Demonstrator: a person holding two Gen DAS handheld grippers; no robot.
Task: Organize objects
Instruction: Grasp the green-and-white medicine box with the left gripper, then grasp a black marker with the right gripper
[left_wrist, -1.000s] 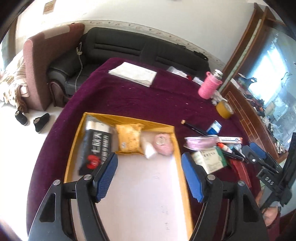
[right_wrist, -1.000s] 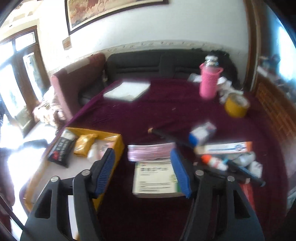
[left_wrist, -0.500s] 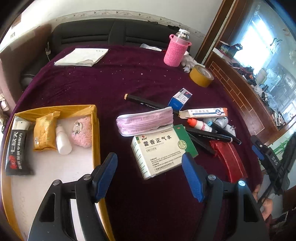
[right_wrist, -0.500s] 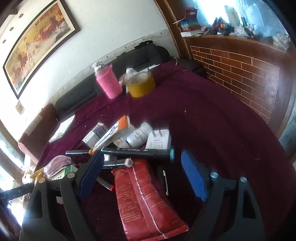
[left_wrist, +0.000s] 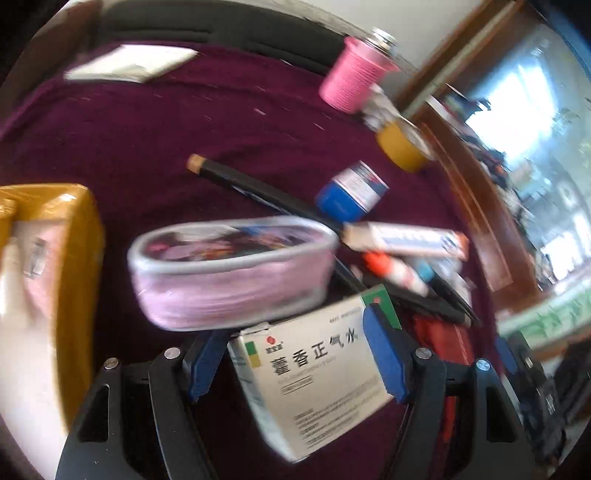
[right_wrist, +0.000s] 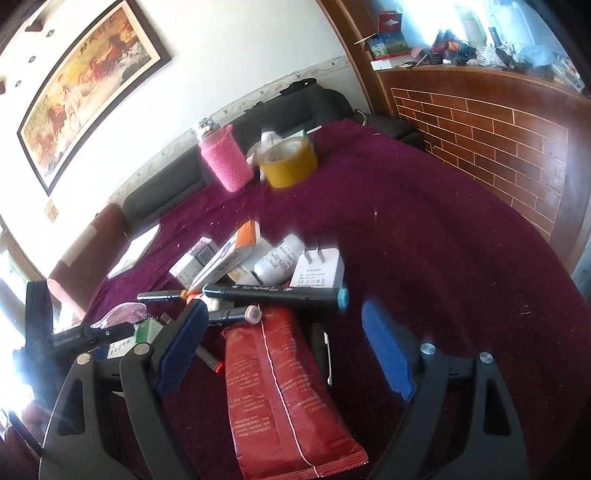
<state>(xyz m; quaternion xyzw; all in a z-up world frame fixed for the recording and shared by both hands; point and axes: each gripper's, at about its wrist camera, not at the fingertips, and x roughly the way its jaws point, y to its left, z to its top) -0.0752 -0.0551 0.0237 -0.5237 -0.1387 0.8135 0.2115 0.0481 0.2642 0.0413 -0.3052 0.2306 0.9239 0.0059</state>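
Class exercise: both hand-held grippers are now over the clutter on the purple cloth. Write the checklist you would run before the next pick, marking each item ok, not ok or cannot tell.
1. Left hand-held gripper straddles the white medicine box, jaws apart: ok.
2. Pads touching the box sides: cannot tell, the picture is blurred.
3. Pink pouch clear of the box: not ok, it sits against the box's far edge.
4. Right hand-held gripper open, its jaws having just widened, nothing gripped: ok.
5. Red packet lies between its jaws: ok.
6. Packet's far end free: not ok, markers lie across it.
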